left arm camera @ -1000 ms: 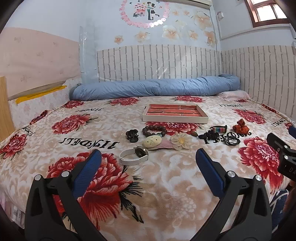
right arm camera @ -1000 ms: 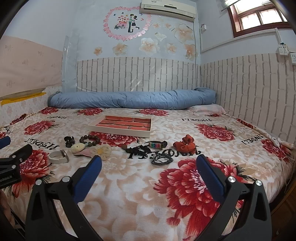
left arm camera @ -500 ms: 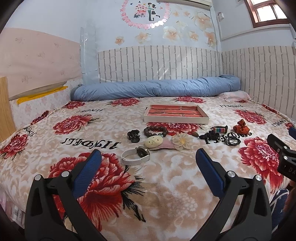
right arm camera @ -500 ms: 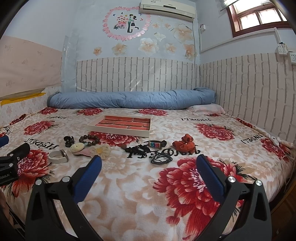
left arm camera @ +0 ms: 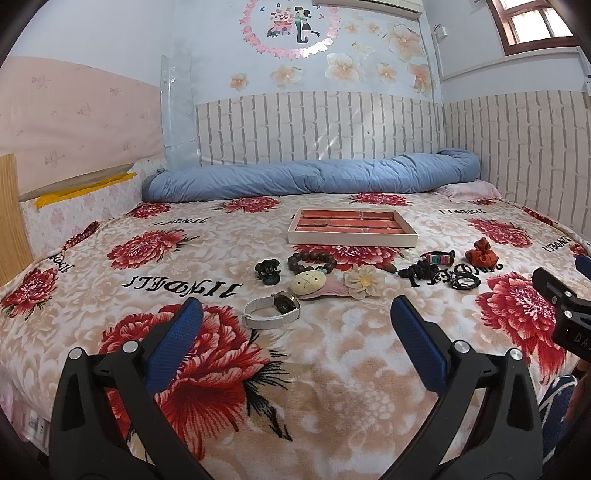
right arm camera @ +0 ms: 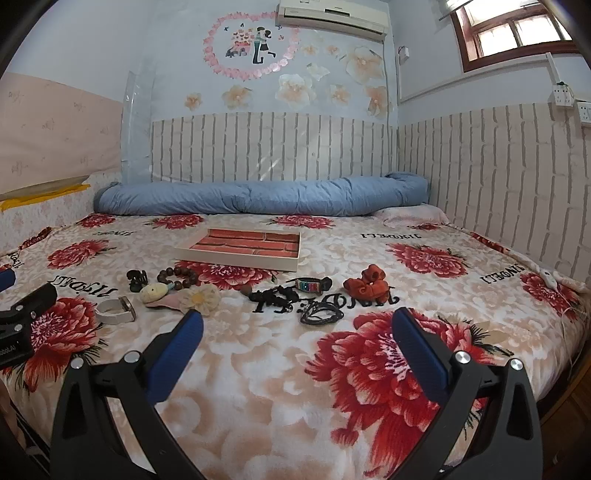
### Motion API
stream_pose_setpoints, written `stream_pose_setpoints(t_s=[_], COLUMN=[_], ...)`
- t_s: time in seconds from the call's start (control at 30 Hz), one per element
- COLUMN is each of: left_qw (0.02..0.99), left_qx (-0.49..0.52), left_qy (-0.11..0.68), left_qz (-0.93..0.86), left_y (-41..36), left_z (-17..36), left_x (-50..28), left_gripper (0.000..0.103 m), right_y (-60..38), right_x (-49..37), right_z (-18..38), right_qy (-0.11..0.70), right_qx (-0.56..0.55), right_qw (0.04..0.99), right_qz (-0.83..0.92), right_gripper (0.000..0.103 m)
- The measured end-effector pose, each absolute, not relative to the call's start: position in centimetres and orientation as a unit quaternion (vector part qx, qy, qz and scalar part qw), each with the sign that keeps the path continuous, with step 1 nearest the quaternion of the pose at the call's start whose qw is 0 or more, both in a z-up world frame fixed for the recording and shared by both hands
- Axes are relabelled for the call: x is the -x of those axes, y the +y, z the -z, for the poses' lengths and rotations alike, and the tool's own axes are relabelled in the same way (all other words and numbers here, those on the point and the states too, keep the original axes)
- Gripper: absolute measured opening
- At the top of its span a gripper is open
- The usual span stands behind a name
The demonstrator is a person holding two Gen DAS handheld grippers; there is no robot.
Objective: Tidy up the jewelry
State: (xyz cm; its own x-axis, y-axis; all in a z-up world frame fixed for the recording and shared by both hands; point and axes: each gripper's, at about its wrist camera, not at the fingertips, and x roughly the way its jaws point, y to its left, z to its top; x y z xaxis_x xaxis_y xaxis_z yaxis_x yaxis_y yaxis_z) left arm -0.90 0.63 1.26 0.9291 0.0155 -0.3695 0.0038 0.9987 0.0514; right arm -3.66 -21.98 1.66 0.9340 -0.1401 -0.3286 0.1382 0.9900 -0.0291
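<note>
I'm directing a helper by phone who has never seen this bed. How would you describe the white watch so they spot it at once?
Start at the red-lined tray in the middle of the floral blanket, then come toward the foot of the bed past the row of trinkets. The white watch lies alone nearest that edge, in front of the cream oval charm. It is the only white looped strap with a round dark face.

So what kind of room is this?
Most likely a bedroom. There's a big bed with a flowery blanket, a rolled-up blue quilt along the wall, and an air conditioner above. Jewelry and a tray sit on the bed.
</note>
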Motion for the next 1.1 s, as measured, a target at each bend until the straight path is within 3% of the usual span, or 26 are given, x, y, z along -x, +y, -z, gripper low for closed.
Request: stream_pose_setpoints(t_s=[1.1], left_qw=[0.982], left_qx=[-0.028], left_qy=[0.186], left_qz=[-0.004], left_y=[0.85], left_z=[-1.6], left_x=[1.44], left_gripper=[0.098], right_y=[-21.68], right_x=[3.92], right_z=[-1.53], right_qy=[0.164], right_qx=[0.004], right_qw=[0.984], right_qz=[0.072], right_gripper=[0.099])
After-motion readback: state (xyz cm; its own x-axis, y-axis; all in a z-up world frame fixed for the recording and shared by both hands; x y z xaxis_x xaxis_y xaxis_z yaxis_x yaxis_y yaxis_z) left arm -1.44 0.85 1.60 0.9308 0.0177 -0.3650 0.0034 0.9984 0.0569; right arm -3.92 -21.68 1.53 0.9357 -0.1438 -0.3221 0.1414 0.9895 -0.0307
